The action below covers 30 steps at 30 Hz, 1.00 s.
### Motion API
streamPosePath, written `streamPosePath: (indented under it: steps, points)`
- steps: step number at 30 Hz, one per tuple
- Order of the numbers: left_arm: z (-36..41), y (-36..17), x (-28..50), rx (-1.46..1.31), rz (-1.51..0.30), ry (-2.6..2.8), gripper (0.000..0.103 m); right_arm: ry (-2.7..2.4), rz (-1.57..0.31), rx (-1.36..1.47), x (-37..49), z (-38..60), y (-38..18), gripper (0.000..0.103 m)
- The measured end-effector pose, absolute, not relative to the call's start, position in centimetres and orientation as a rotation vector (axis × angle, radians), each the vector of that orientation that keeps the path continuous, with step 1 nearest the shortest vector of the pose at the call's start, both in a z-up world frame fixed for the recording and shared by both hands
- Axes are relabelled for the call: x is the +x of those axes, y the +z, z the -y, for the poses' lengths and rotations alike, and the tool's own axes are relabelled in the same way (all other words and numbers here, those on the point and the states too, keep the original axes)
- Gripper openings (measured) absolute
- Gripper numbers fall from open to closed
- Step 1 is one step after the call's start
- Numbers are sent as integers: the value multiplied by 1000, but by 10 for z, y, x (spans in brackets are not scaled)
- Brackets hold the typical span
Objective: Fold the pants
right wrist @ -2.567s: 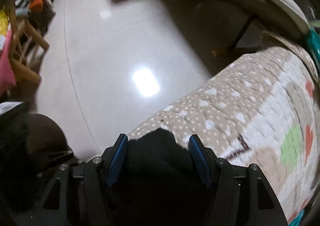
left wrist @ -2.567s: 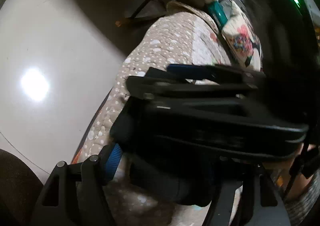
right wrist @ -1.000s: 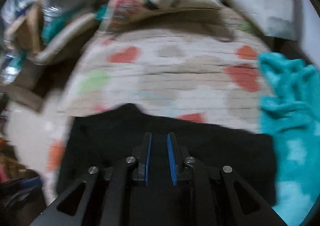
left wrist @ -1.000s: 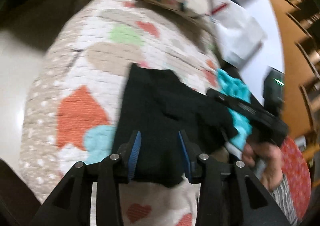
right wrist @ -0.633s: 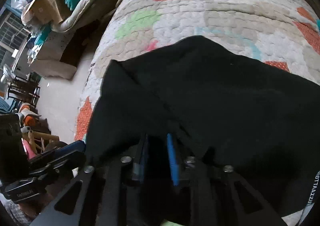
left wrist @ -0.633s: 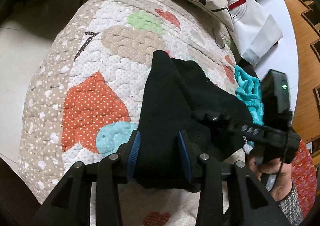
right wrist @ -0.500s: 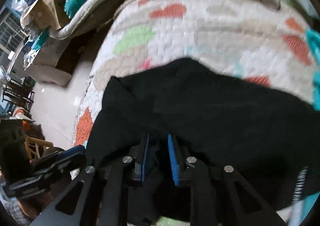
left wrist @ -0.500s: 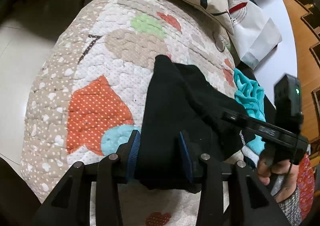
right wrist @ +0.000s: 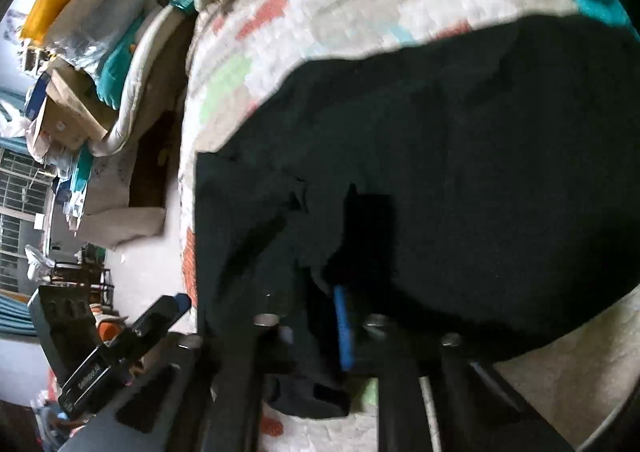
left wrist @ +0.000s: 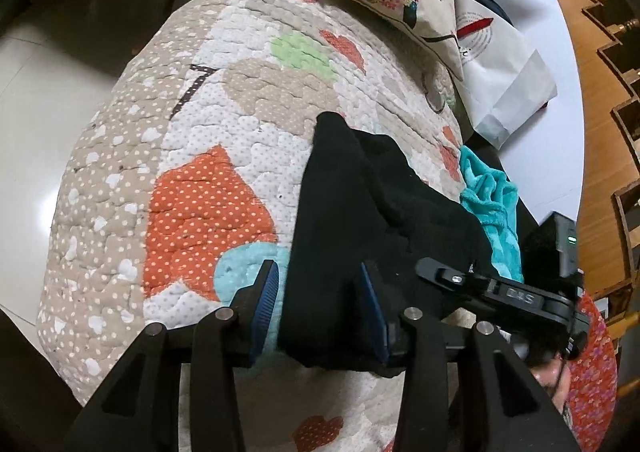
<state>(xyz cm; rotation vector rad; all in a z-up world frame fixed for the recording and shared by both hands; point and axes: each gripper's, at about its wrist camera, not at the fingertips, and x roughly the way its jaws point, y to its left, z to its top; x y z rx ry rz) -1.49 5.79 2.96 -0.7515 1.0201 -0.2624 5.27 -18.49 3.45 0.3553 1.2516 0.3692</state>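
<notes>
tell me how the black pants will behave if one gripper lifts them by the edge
The black pants lie in soft folds on the quilt, so they are probably floppy and would drape and unfold. The fabric looks fleecy, so likely not slippery against the left gripper.

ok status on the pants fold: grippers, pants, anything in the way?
Left gripper fingers astride black pants edge. Right gripper just closed, pinching pants fabric. Pants bunched on quilt. Teal towel alongside.
</notes>
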Motion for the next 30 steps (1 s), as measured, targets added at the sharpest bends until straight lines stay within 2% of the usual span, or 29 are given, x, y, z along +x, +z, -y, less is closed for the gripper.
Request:
streamPosePath:
  steps: [7, 10, 13, 17, 19, 20, 21, 22, 26, 28, 29, 30]
  points:
    - [-62, 24, -15, -793, -1027, -275, 41, 409, -1201, 531, 24, 193, 67, 11]
    - [-60, 22, -16, -798, -1032, -286, 41, 407, -1278, 645, 14, 202, 47, 13]
    - [-60, 21, -17, -804, -1035, -289, 41, 349, -1378, 646, 6, 207, 16, 13]
    - [-65, 20, -18, -813, -1031, -282, 41, 316, -1382, 645, 1, 213, 10, 16]
    - [-68, 18, -19, -826, -1029, -277, 41, 302, -1359, 617, 2, 212, 17, 41]
    - [-69, 17, -19, -833, -1029, -276, 41, 296, -1347, 614, 3, 212, 20, 67]
    - [-69, 16, -19, -837, -1030, -276, 41, 297, -1339, 619, 4, 211, 22, 76]
    - [-69, 15, -19, -840, -1032, -277, 41, 301, -1338, 618, 5, 208, 21, 79]
    - [-67, 13, -20, -840, -1038, -282, 41, 335, -1362, 564, 7, 187, 12, 78]
    - [-66, 13, -20, -838, -1039, -283, 41, 364, -1376, 510, 6, 174, 6, 62]
    - [-66, 14, -20, -838, -1038, -281, 41, 387, -1392, 478, 6, 165, 4, 34]
    - [-66, 14, -21, -840, -1037, -279, 41, 398, -1402, 442, 5, 159, 4, 27]
